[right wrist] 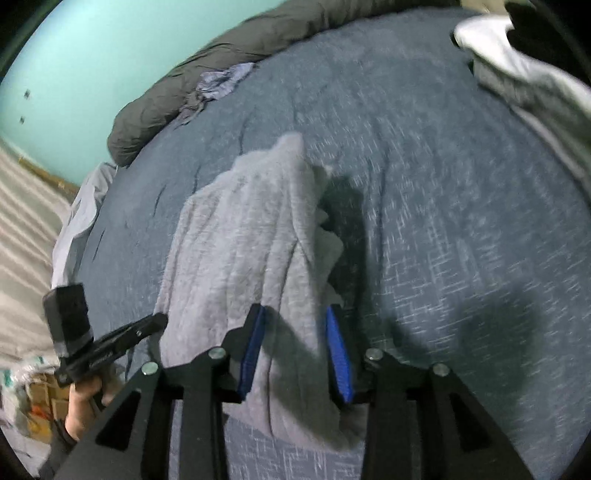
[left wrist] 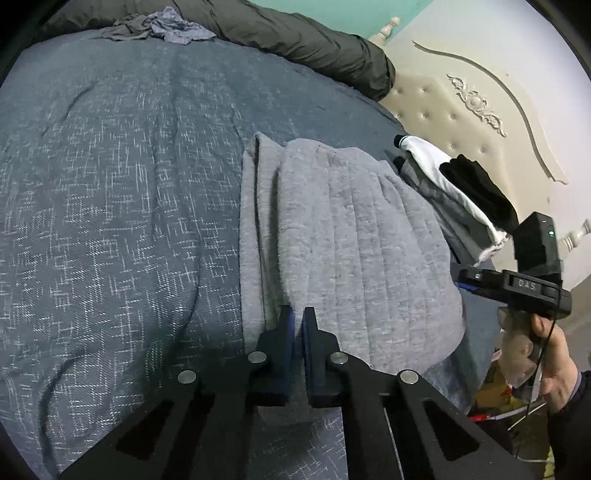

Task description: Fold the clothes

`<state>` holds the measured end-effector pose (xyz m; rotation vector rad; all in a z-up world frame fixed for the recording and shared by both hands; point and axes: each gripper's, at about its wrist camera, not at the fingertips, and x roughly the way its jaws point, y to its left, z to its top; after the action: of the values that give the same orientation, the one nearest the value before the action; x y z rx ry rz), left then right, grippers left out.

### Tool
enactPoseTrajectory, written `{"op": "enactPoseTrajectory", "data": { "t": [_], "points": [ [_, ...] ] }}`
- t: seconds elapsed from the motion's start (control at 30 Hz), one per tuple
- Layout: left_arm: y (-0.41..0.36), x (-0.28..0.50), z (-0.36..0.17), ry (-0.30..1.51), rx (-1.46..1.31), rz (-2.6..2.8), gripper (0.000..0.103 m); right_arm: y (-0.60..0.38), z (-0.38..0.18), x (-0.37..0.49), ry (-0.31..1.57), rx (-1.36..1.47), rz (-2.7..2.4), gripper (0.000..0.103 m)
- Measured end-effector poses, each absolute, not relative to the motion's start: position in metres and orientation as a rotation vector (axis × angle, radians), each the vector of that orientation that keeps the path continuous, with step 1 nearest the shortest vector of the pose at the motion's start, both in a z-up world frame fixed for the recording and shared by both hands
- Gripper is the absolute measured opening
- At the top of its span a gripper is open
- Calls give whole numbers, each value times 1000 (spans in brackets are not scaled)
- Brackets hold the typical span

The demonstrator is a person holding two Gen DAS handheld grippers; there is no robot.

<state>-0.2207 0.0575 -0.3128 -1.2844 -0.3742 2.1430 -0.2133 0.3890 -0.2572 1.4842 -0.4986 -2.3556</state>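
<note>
Mid-fold on the grey garment (left wrist: 343, 236): left gripper (left wrist: 298, 325) pinches its edge, right gripper (right wrist: 295, 328) hangs spread; next, flatten it on the bed (left wrist: 110, 184).

A bed covered in a blue-grey quilt (left wrist: 122, 177) flecked with pale cross-hatch threads carries several garments. A light grey knitted garment (left wrist: 343, 236), folded lengthwise, lies on the quilt near its front edge. Just beyond it, toward the cream tufted headboard (left wrist: 443, 110), sits a small stack of folded clothes (left wrist: 458, 195) in grey, white and black. Along the far side of the bed runs a rolled dark grey duvet (left wrist: 303, 40), and against it rests a crumpled heap of bluish-grey clothing (left wrist: 162, 27). In the right wrist view, a pale blue sheet (right wrist: 79, 218) hangs at the corner of the bed.
</note>
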Motion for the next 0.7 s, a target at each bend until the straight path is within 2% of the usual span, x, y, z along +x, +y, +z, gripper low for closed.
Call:
{"op": "enactPoseTrajectory", "data": {
  "t": [0.17,0.23,0.27,0.3,0.43,0.47,0.5,0.53,0.57,0.7],
  "points": [
    [51,-220,-311,-394,-1300,2112,7,395,-261,-198,-511,1488,-2339,35],
    [50,-221,-311,-412,-1311,2100,21,397,-262,-192,-516,1489,-2332,35],
    [50,-221,-312,-420,-1316,2095,39,397,-262,-187,-491,1493,-2326,35],
    [50,-221,-313,-426,-1320,2087,47,393,-264,-183,-446,1507,-2321,35],
    [63,-219,-321,-400,-1351,2038,45,382,-277,-171,-293,1569,-2316,34],
    [68,-217,-323,-375,-1350,2028,37,382,-279,-170,-302,1560,-2316,24],
    [71,-216,-323,-354,-1346,2026,19,382,-280,-169,-309,1549,-2315,17],
    [74,-215,-323,-335,-1342,2027,12,382,-280,-168,-316,1538,-2315,14],
    [75,-214,-322,-318,-1336,2038,9,381,-279,-167,-290,1536,-2328,10],
    [65,-214,-314,-327,-1297,2074,7,377,-266,-166,-177,1512,-2364,7]
  ]
}}
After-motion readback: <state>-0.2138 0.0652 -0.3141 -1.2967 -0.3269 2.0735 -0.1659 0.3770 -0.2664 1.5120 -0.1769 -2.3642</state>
